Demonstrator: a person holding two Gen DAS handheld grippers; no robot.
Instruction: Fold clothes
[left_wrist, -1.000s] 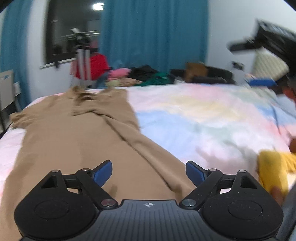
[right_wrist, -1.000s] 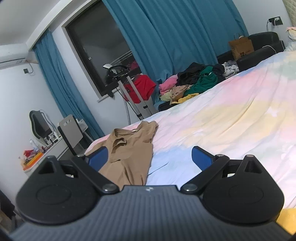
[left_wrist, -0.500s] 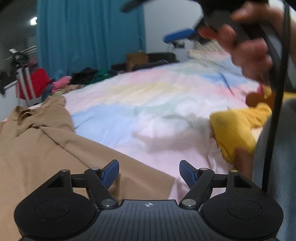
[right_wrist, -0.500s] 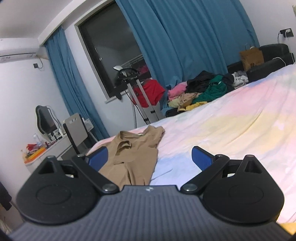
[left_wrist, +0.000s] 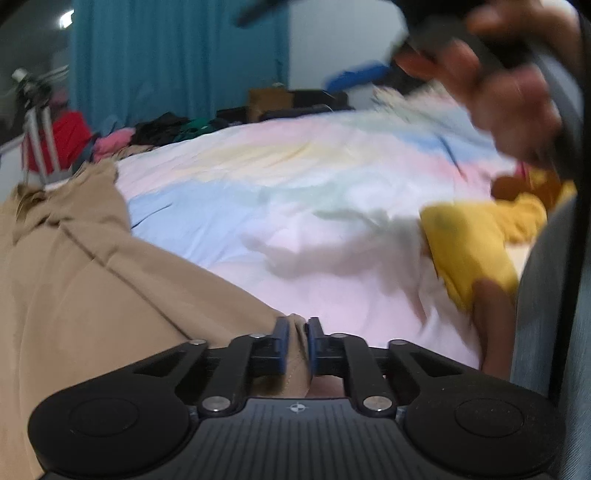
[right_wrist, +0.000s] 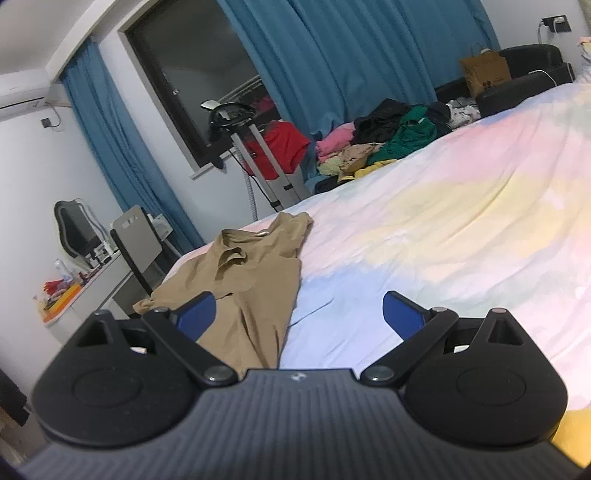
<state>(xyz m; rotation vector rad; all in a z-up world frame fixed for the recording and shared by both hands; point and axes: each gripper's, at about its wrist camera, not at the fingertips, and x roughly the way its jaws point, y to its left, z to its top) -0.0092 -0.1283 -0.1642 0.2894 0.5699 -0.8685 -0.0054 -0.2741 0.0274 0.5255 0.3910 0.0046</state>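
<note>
A tan garment (left_wrist: 74, 288) lies spread along the left of the pastel bed sheet (left_wrist: 295, 199). My left gripper (left_wrist: 295, 341) is shut on the garment's near right corner, with tan cloth pinched between its blue pads. In the right wrist view the same tan garment (right_wrist: 255, 273) lies ahead, collar at the far end. My right gripper (right_wrist: 299, 314) is open and empty, held above the bed over the garment's right edge. The hand holding the right gripper (left_wrist: 509, 92) shows blurred at the top right of the left wrist view.
A yellow garment (left_wrist: 469, 243) lies on the bed at the right. A pile of clothes (right_wrist: 384, 144) sits beyond the bed's far edge, beside a stand with a red cloth (right_wrist: 280, 147). A desk and chair (right_wrist: 136, 240) stand at the left.
My left gripper has closed from wide open onto the tan garment's corner. The right gripper has dropped and come closer to the garment, still open.
</note>
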